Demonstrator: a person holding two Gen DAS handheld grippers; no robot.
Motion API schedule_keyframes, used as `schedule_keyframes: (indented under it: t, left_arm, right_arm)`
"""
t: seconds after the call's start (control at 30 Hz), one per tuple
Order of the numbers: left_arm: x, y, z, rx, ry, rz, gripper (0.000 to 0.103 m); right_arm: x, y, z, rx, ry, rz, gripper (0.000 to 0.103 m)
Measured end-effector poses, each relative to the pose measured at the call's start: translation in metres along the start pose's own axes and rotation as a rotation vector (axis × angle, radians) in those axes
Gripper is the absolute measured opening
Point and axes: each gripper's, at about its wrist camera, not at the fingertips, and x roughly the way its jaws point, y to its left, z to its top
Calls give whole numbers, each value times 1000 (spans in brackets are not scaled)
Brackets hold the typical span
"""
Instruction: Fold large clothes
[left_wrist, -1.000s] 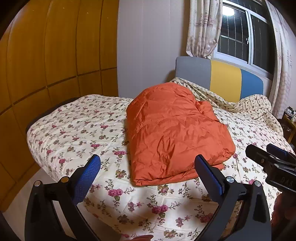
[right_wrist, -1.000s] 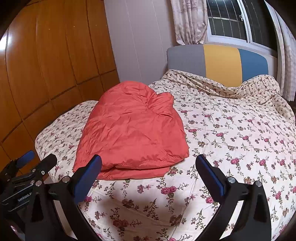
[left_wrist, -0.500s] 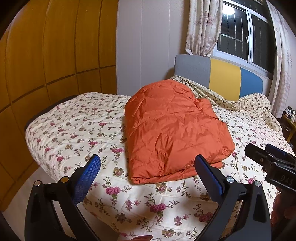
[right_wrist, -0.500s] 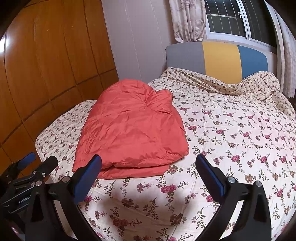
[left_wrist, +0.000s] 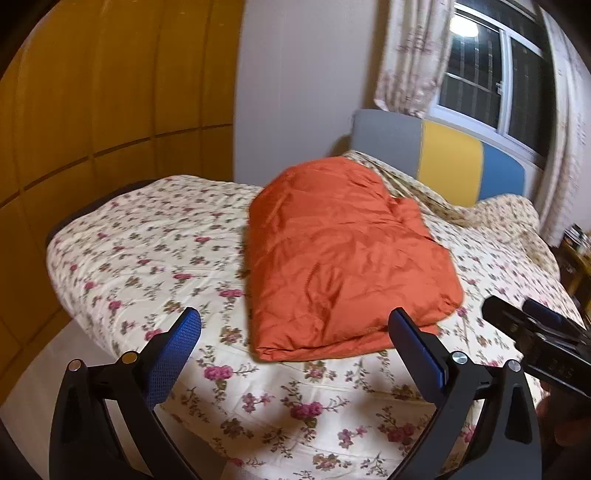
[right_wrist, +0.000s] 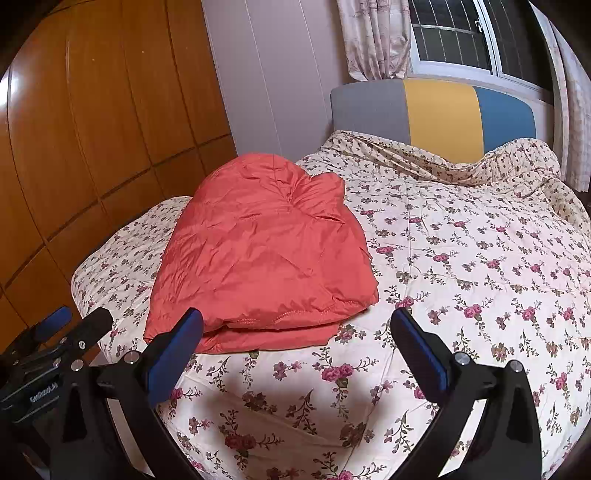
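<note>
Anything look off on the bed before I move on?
Nothing stands out. The orange jacket lies folded in a compact bundle on the floral bedspread, layers stacked at its near edge. Both the left gripper and right gripper are open and clear of it.

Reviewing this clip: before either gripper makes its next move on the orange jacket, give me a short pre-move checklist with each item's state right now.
1. Left gripper open and empty: ok.
2. Right gripper open and empty: ok.
3. Orange jacket folded into a compact bundle with layered near edges: ok.
4. Jacket fully supported on the floral quilt, not hanging over the bed edge: ok.
5. Both grippers clear of the fabric, nothing snagged: ok.
6. Sleeves and hood tucked inside the bundle: cannot tell, the far side and underside are hidden.
</note>
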Motion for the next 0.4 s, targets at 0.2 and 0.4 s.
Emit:
schedule_keyframes:
  t: [0.2, 0.4]
  left_arm:
    - [6, -1, 0, 16, 19, 25, 100]
    - [9, -2, -2, 25, 33, 39, 100]
  right_arm:
    - [2, -1, 1, 6, 4, -1, 101]
    - [4, -5, 0, 13, 12, -1, 101]
